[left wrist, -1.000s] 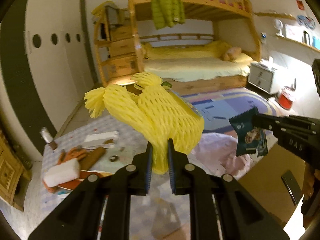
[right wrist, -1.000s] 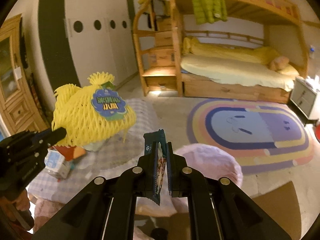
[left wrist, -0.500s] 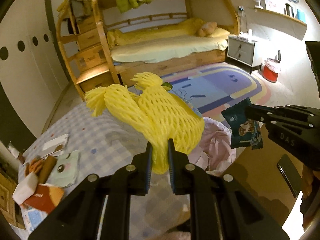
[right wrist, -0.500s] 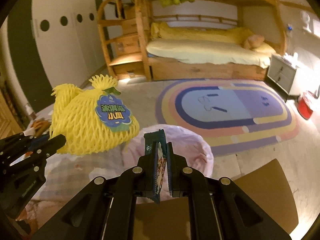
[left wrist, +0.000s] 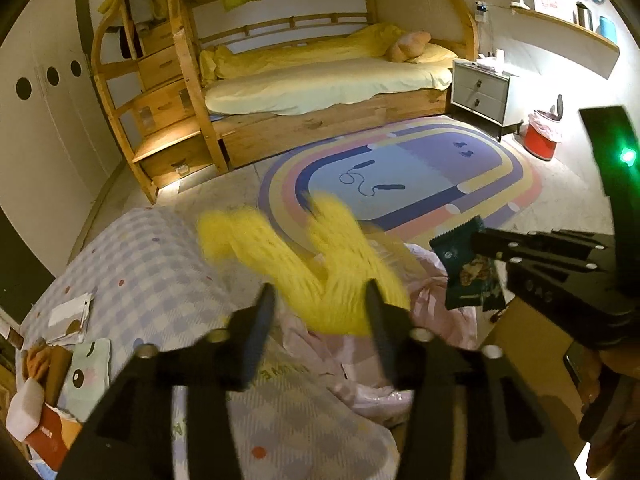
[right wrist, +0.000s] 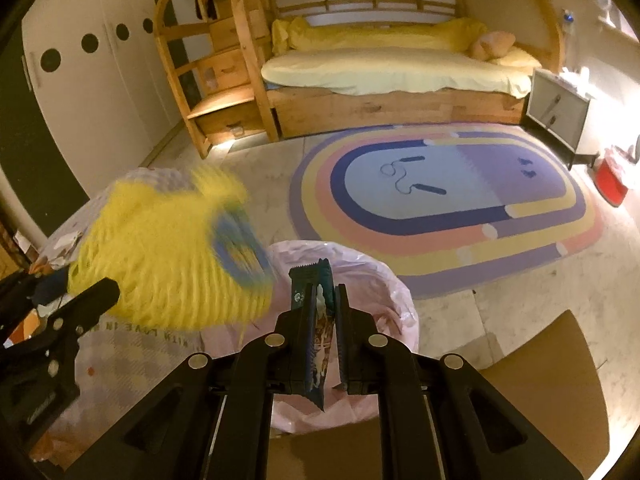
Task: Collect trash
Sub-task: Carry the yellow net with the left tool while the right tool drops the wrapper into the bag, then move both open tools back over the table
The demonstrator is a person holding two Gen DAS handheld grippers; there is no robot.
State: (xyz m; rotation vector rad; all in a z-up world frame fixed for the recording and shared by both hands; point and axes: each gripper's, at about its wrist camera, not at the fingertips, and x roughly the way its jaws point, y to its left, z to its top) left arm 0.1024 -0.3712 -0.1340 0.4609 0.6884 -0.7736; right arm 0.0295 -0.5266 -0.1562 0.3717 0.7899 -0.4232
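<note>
A yellow foam fruit net (left wrist: 320, 268) with a blue label hangs blurred just ahead of my left gripper (left wrist: 320, 300), whose jaws stand wide open; the net is loose and dropping toward the pink trash bag (left wrist: 432, 288). The net (right wrist: 168, 256) also shows blurred in the right wrist view, above the bag's rim (right wrist: 380, 276). My right gripper (right wrist: 322, 300) is shut on a dark snack wrapper (right wrist: 318, 336) over the bag; the wrapper (left wrist: 466, 268) also shows in the left wrist view.
A checked tablecloth (left wrist: 152, 272) carries papers, a tissue and a box at the left edge. A brown chair seat (right wrist: 540, 380) is lower right. Beyond lie a striped rug (right wrist: 448, 200), a bunk bed, a nightstand and a red bin (left wrist: 542, 140).
My left gripper has opened and let go of the yellow net, which is falling toward the pink bag. Both grippers have moved over the bag. The right still holds the wrapper.
</note>
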